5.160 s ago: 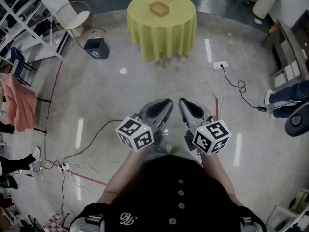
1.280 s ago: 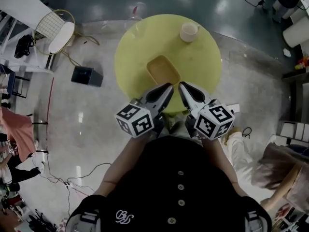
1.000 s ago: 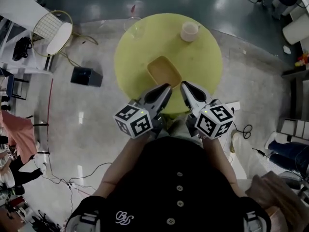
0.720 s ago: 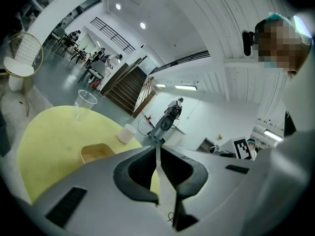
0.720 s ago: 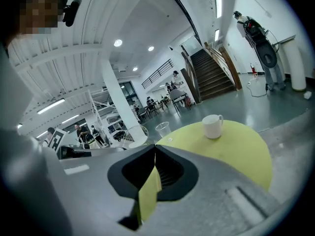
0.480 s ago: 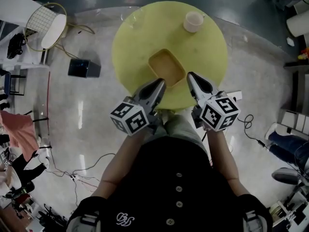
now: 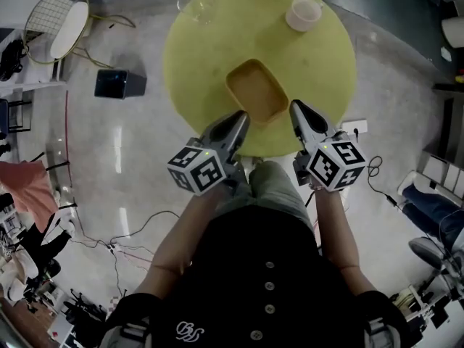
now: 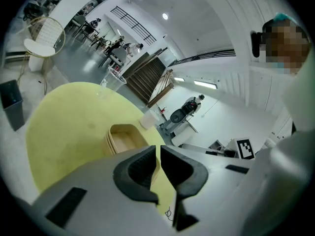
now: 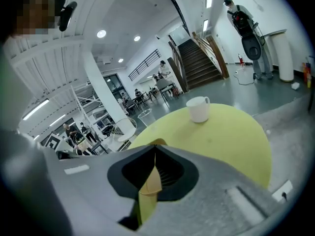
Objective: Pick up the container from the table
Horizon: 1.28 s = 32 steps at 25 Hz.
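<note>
A tan rectangular container (image 7: 257, 91) lies near the middle of the round yellow table (image 7: 196, 64). My left gripper (image 7: 239, 117) is shut and empty, its tip just short of the container's near left corner. Also shut and empty, my right gripper (image 7: 295, 108) has its tip beside the container's near right corner. In the left gripper view the container (image 8: 125, 137) lies just beyond the closed left gripper (image 8: 158, 149). In the right gripper view only a sliver of the container (image 9: 155, 142) shows over the closed right gripper (image 9: 155, 150).
A white cup (image 7: 303, 13) and a clear glass (image 7: 201, 4) stand at the table's far side. On the floor are a white wire chair (image 7: 54, 20), a dark box (image 7: 119, 83), a power strip (image 7: 355, 127) and cables.
The table has drawn nearer in the head view. Both grippers have sunk and spread apart, now flanking the container's near end. Both stay shut.
</note>
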### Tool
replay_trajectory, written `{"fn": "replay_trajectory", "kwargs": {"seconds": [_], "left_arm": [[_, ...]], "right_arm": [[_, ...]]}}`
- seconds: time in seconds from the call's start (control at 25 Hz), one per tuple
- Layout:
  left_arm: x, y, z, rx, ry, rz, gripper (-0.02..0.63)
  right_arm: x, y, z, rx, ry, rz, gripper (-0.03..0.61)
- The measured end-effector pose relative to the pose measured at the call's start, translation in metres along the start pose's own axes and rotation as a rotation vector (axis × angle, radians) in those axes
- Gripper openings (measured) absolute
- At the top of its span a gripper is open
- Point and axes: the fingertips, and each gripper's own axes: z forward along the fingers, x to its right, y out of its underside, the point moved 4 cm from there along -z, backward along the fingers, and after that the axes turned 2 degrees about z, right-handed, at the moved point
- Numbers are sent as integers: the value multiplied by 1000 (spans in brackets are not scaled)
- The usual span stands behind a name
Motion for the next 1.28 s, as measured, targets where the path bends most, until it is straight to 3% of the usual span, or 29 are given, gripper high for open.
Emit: {"fn": "replay_trajectory", "kwargs": {"seconds": [0.48,0.68,0.84,1.28], "left_arm": [[-42,13,17,-62,-64,-54,35],[-61,11,21,-51,-100,-64,37],[-75,14,24,-90,-97,-97,115],[-86,14,40,-131,-70,-118,135]], "right_arm": [[28,27,19,-83,74,69,10],[40,39,27,-115,96,102,62],[44,48,36,-131,105,130,102],[53,62,45,-131,124,264,126]]}}
